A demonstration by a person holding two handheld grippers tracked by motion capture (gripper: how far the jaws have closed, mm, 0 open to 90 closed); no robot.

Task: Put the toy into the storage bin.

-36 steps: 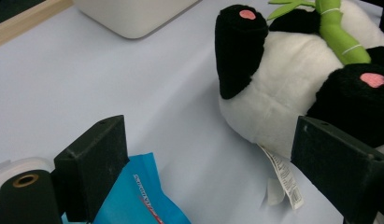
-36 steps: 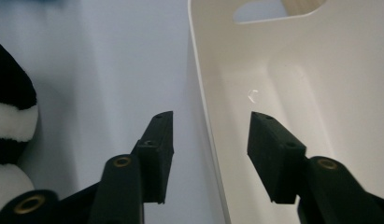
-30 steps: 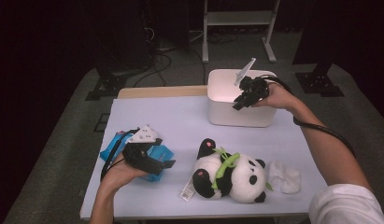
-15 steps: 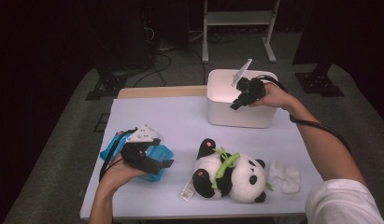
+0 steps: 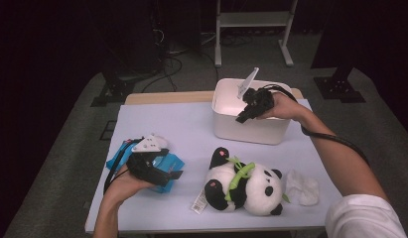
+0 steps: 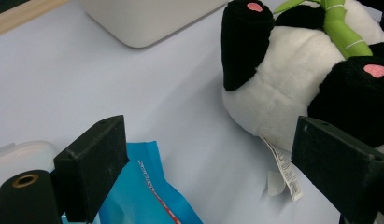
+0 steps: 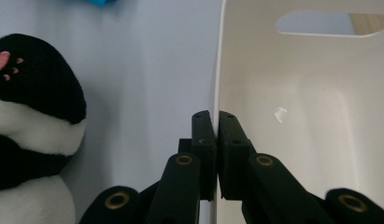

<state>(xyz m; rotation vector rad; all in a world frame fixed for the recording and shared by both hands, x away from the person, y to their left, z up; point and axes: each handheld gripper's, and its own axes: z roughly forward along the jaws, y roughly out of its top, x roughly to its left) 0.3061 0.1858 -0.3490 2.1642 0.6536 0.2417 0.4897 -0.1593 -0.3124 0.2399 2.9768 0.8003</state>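
My right gripper (image 5: 239, 119) reaches over the white bin (image 5: 251, 133) at the back right of the table. Its jaws are shut on the bin's near wall, pinching the rim (image 7: 218, 56) between them, as the right gripper (image 7: 216, 116) view shows. My left gripper (image 5: 174, 177) rests at the front left over a blue packet (image 5: 118, 154), jaws wide apart with nothing between them. In the left gripper (image 6: 217, 158) view the blue packet (image 6: 143, 191) lies under one jaw. A stuffed panda (image 5: 241, 186) with a green bamboo stalk lies on its side ahead.
A crumpled white tissue (image 5: 303, 188) lies to the right of the panda. A small white scrap (image 7: 280, 114) sits inside the bin. The panda's paper tag (image 6: 283, 170) hangs toward the table. A wooden strip (image 5: 167, 96) borders the table's far edge.
My right gripper has moved left and down from above the bin to its near wall and closed on the rim. The left hand has stayed put.
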